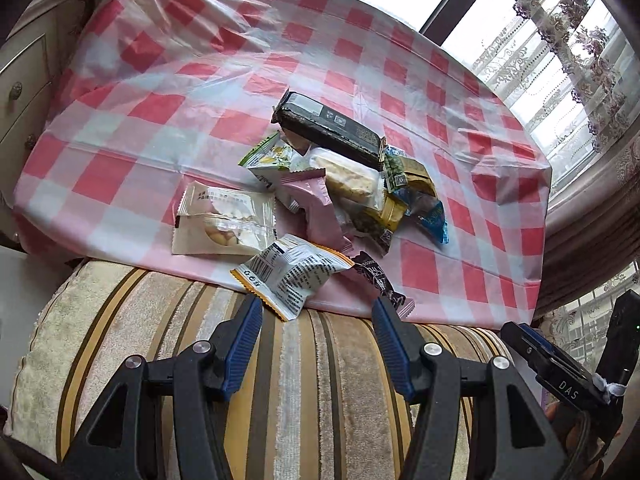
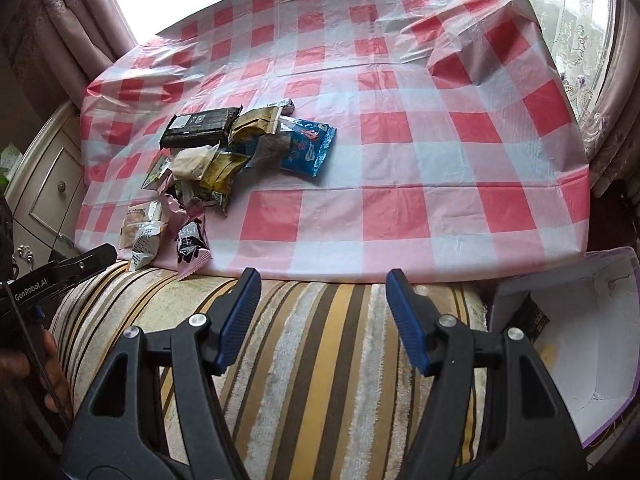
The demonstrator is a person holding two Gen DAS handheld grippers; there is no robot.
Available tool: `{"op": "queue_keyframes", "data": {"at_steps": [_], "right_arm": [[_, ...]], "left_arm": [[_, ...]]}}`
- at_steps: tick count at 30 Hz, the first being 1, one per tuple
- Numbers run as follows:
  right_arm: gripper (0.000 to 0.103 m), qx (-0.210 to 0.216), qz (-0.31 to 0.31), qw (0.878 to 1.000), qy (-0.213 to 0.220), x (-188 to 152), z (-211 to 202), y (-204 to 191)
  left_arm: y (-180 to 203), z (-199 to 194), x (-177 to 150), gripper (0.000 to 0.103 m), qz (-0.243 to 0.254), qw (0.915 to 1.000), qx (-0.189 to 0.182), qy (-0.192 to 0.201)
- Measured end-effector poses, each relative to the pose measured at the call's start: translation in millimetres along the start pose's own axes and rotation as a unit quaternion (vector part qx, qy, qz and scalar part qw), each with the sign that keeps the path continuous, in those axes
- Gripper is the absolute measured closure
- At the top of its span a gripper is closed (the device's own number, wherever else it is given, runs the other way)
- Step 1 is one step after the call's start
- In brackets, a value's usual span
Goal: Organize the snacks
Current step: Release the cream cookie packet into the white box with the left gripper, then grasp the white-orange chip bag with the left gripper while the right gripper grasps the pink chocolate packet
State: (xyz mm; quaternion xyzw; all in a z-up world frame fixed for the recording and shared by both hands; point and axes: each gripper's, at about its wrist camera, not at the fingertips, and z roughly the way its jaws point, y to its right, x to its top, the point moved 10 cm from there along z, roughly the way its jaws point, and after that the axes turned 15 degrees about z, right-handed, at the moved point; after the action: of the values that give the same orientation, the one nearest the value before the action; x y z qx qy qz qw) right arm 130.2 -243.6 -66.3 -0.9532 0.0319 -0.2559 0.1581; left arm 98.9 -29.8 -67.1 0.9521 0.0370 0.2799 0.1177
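A heap of wrapped snacks (image 1: 332,184) lies on a pink-and-white checked tablecloth (image 1: 160,92): a long black bar (image 1: 328,128), a white cracker pack (image 1: 224,220), a pink pack (image 1: 316,208), and a white-orange pack (image 1: 292,276) at the near edge. My left gripper (image 1: 316,312) is open and empty, just short of that pack. In the right wrist view the heap (image 2: 224,152) sits at the left, with a blue pack (image 2: 308,148). My right gripper (image 2: 322,284) is open and empty over the striped cushion (image 2: 312,360).
A white open box (image 2: 580,340) with one dark packet (image 2: 532,316) inside stands at the right, below the table edge. A striped cushion (image 1: 280,380) lies in front of the table. A cream cabinet (image 1: 24,80) is at the left; curtains (image 1: 580,40) and windows behind.
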Motion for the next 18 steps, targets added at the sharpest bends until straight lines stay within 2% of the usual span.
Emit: {"op": "queue_keyframes", "data": {"at_steps": [8, 14, 18], "right_arm": [[0.035, 0.034, -0.069, 0.996, -0.044, -11, 31, -62], [0.035, 0.049, -0.087, 0.992, -0.078, -15, 52, -82], [0.04, 0.044, -0.099, 0.99, -0.092, -15, 66, -90]], "left_arm": [[-15, 13, -1, 0.045, 0.003, 0.9997, -0.006, -0.023], [-25, 28, 6, 0.045, 0.02, 0.9985, -0.029, -0.043], [-28, 36, 14, 0.045, 0.05, 0.9969, -0.035, -0.049]]}}
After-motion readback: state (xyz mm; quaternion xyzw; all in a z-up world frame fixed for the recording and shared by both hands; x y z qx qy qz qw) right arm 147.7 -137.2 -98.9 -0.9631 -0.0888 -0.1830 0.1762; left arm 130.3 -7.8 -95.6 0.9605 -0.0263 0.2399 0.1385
